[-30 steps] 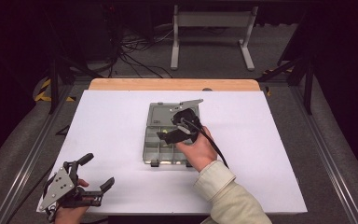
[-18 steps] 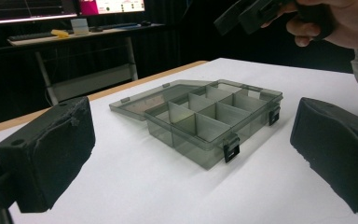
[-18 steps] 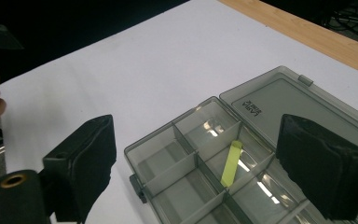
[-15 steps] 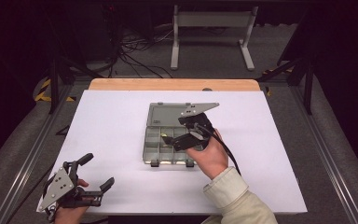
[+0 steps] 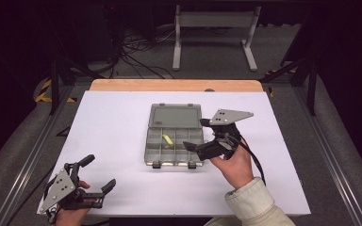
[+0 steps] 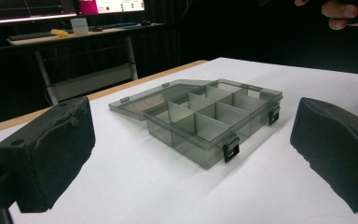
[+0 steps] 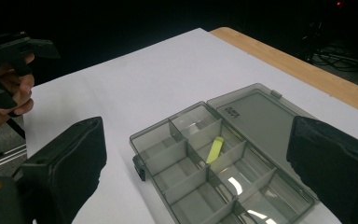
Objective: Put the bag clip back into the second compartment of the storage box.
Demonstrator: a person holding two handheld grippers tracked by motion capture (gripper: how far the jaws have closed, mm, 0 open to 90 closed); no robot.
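Note:
A smoky grey organiser box [image 5: 156,150] lies mid-table with its lid [image 5: 175,115] folded flat on the far side. One yellow-green strip [image 5: 168,140] lies in a middle compartment [image 7: 214,149]; the other compartments look bare. My right gripper [image 5: 196,134] hovers at the box's right edge, jaws open and pointing left, nothing between its pads [image 7: 70,163]. My left gripper [image 5: 99,172] sits at the table's near left corner, open and holding nothing, aimed at the box [image 6: 214,119] from a distance.
The white table top [image 5: 113,122] has a wooden strip [image 5: 174,85] along its far edge. Beyond it stand a metal frame [image 5: 214,28] and floor cables. The box's two black latches [image 6: 230,150] face the near side.
My right gripper has drawn back to the right, from over the box's middle to its right edge. The left gripper has stayed put.

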